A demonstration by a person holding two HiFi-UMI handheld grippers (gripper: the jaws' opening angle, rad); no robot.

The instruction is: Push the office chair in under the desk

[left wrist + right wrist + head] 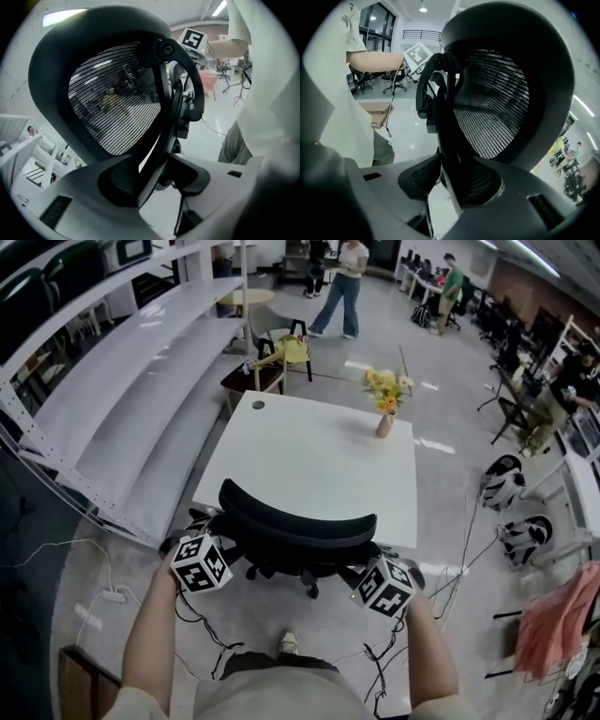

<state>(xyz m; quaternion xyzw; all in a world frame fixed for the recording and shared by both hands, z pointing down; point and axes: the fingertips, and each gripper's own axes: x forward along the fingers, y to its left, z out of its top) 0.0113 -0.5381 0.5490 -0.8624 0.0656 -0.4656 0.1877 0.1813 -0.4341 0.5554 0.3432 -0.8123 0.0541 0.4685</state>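
The black mesh office chair (295, 521) stands at the near edge of the white desk (309, 456), its curved backrest towards me and its wheeled base (310, 589) on the floor just before the desk. My left gripper (210, 526) is shut on the backrest's left edge. My right gripper (374, 557) is shut on its right edge. In the left gripper view the backrest frame (152, 140) runs down between the jaws of the left gripper (150, 183). The right gripper view shows the frame (450, 140) pinched by the right gripper (450, 187).
A vase of yellow flowers (385, 418) stands on the desk's far right. White shelving (141, 381) runs along the left. A power strip and cables (112, 594) lie on the floor at left, and round devices (503, 486) sit at right. People (342, 287) stand far behind.
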